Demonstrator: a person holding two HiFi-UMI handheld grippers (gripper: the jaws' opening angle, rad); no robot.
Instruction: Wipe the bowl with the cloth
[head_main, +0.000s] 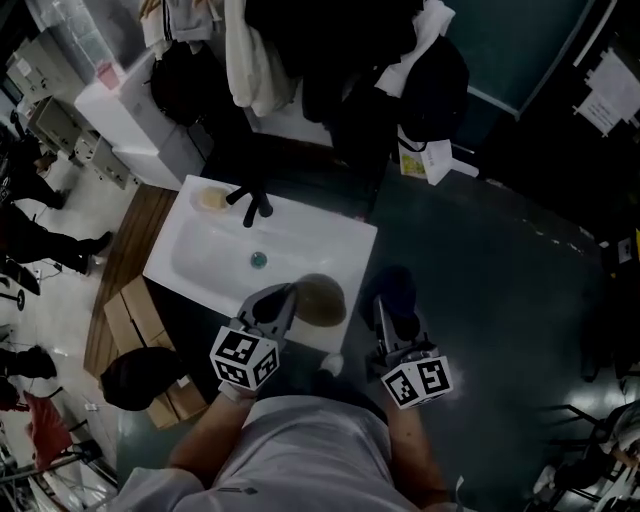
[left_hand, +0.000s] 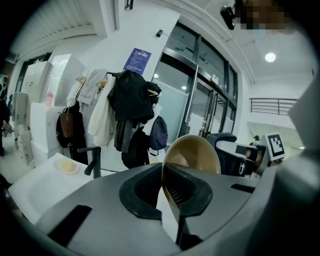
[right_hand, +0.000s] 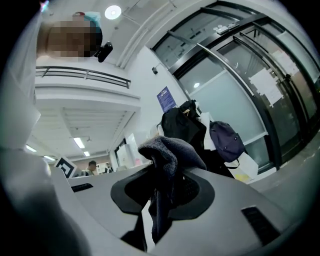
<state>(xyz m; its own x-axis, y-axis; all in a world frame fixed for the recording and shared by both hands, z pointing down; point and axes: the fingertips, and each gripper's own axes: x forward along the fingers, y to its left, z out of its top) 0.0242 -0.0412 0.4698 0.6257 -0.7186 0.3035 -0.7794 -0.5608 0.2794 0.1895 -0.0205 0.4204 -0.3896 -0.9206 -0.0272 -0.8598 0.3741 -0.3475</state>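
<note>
Left tongs (head_main: 283, 303) shut on brown bowl (head_main: 322, 300) rim, bowl raised beside sink (head_main: 200, 262), likely for cloth access. Right tongs (head_main: 383, 312) pinch dark cloth (right_hand: 170, 150), bunched end forward, apart from bowl.

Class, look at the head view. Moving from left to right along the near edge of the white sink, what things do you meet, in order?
cardboard boxes → left gripper → bowl → right gripper
</note>
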